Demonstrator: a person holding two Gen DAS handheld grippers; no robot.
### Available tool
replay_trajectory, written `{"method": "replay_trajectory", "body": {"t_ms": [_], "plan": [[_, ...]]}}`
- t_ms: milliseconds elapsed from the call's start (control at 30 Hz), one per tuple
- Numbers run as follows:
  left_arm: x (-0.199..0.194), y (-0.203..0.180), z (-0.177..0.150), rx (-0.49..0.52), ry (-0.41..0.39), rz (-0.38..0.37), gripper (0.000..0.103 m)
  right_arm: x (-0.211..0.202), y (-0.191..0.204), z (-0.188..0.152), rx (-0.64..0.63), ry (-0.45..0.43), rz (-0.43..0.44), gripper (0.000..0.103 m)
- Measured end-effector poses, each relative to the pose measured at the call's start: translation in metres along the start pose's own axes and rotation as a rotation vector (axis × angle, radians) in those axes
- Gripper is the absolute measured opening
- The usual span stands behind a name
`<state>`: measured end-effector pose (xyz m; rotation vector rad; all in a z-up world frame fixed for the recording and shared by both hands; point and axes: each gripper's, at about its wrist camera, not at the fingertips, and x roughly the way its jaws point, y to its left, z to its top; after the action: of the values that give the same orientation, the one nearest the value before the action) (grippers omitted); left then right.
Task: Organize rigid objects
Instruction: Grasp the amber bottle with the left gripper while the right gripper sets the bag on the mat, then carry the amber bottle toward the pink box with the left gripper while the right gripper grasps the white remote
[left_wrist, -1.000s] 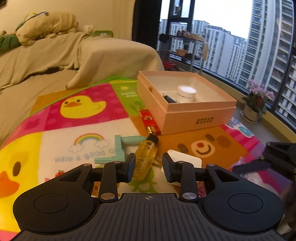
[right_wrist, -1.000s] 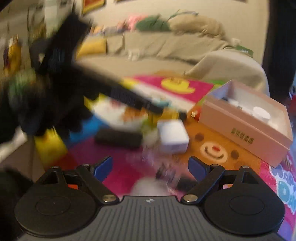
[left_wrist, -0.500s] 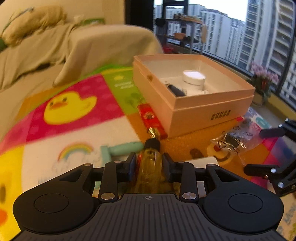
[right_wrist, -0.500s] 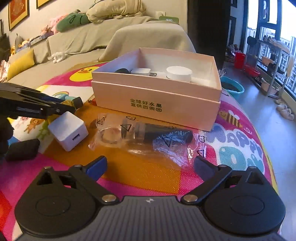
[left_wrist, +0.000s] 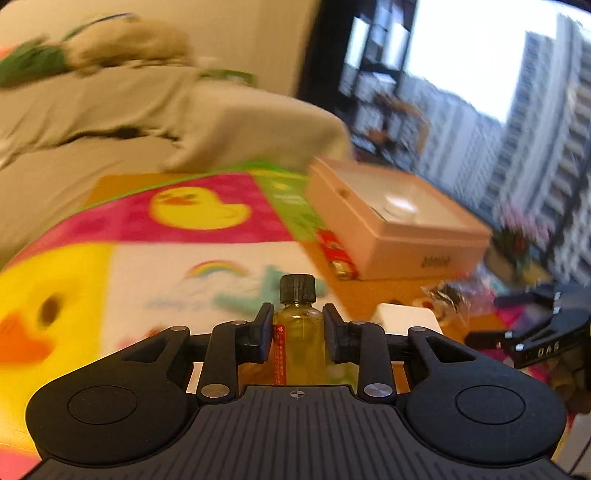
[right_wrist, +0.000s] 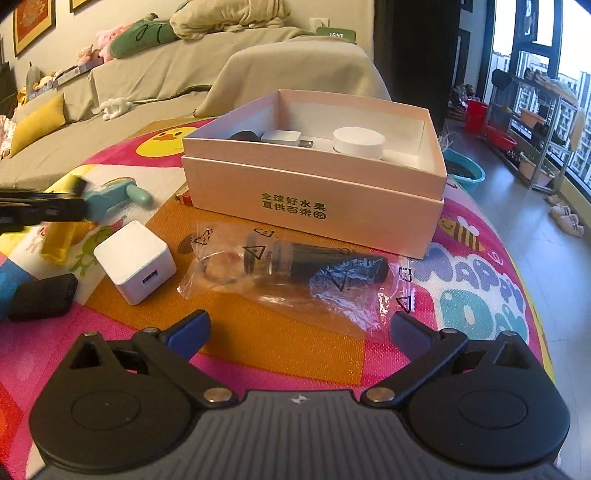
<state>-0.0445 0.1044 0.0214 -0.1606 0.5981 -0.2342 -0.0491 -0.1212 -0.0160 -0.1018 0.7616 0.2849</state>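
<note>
Two grippers worked: our left gripper (left_wrist: 298, 328) gripped the oil bottle (left_wrist: 297, 325), best kept upright toward the box (left_wrist: 399, 236); our right gripper (right_wrist: 298, 325) stood open over the bagged item (right_wrist: 295, 264).

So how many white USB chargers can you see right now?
2. One white charger sits on the mat left of the plastic bag; the other lies inside the pink box. The box's near wall may hide more.

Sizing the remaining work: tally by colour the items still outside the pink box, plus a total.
White: 1, cube charger
Black: 2, bagged cylinder and small block
Teal: 1, tool
Red: 1, lighter
Yellow: 1, bottle, held in the left gripper
Total: 6
</note>
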Motion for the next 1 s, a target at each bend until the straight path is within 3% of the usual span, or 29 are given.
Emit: {"method": "replay_trajectory", "body": {"t_ms": [67,133,233,333,467,600,700,767,867,1000], "plan": [[-0.016,0.014,-0.006,-0.061,-0.021,0.019,0.032,-0.002,0.004,0.004,-0.017,0.019,0.028,0.102],[-0.027,0.023,-0.011,-0.091,-0.026,0.043,0.032,-0.017,0.017,0.004,-0.015,-0.033,0.065,0.1],[-0.036,0.032,-0.017,-0.122,-0.028,0.049,0.032,-0.039,0.054,0.003,-0.09,-0.083,0.212,0.1],[-0.043,0.035,-0.019,-0.139,-0.046,0.072,0.032,-0.04,0.1,0.0,-0.188,-0.051,0.331,0.1],[-0.053,0.042,-0.026,-0.15,-0.066,0.087,0.032,-0.019,0.149,-0.003,-0.267,0.016,0.382,0.1],[-0.058,0.049,-0.033,-0.179,-0.076,0.078,0.032,-0.004,0.18,-0.001,-0.282,0.006,0.345,0.1],[-0.052,0.047,-0.041,-0.178,-0.032,0.08,0.032,-0.001,0.191,0.0,-0.314,-0.018,0.323,0.089],[-0.049,0.044,-0.045,-0.158,-0.008,0.08,0.032,-0.003,0.188,0.002,-0.32,-0.012,0.34,0.086],[-0.052,0.038,-0.04,-0.125,-0.047,0.087,0.03,-0.003,0.179,0.002,-0.318,-0.014,0.317,0.086],[-0.039,0.024,-0.033,-0.027,0.022,0.117,0.031,-0.007,0.157,0.003,-0.286,-0.018,0.29,0.086]]}}
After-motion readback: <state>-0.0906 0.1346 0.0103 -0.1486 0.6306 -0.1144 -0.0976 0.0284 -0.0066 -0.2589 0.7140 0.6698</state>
